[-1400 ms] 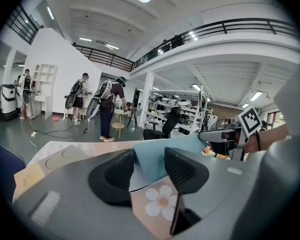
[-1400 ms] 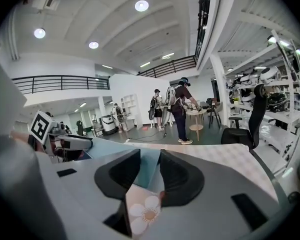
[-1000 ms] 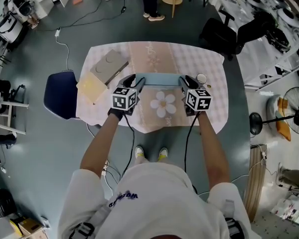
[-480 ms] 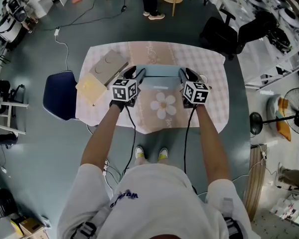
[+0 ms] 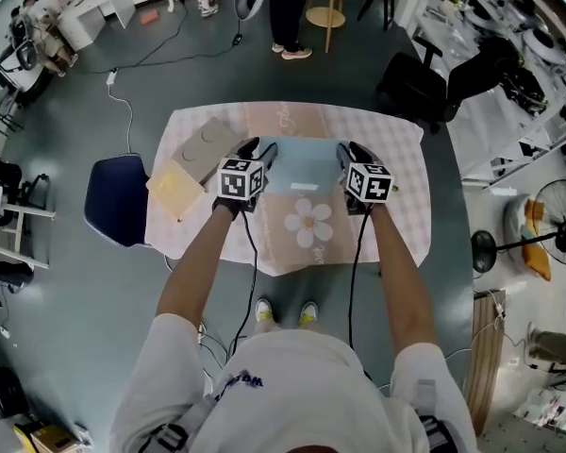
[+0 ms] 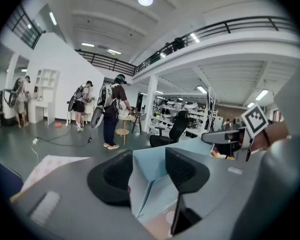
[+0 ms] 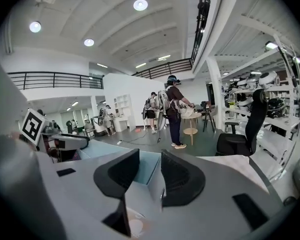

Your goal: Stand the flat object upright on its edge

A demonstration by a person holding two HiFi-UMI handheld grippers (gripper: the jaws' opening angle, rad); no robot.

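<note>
Compared with a second before, the head view showed more of the box's broad face, where earlier it had shown only a narrow strip, and your two grippers sat a little farther from you over the table.

You stood at a table draped in a pink-and-white checked cloth (image 5: 396, 149), with a beige runner (image 5: 292, 121) down its middle that bore a white daisy print (image 5: 308, 223). A dark blue chair seat (image 5: 118, 196) stood just off the table's left side.

You had the flat, light blue cardboard box (image 5: 302, 163) over the runner, just beyond the daisy, spanning the gap between the grippers and tilted so its broad face turned toward the head camera. Whether its lower edge touched the cloth could not be told.

On the left part of the cloth lay a grey-brown flat cardboard carton (image 5: 206, 140). A pale yellow square pad (image 5: 174, 179) lay just beside it, nearer you.

Your left gripper (image 6: 149, 161) had its jaws partway apart, the black pads pressed on either side of the box's left end. Your right gripper (image 7: 150, 171) stood narrower, its pads clamped on the box's right end. Each gripper's camera saw the other across the blue face.

A small white label (image 5: 304, 186) sat near the box's nearer edge.
</note>
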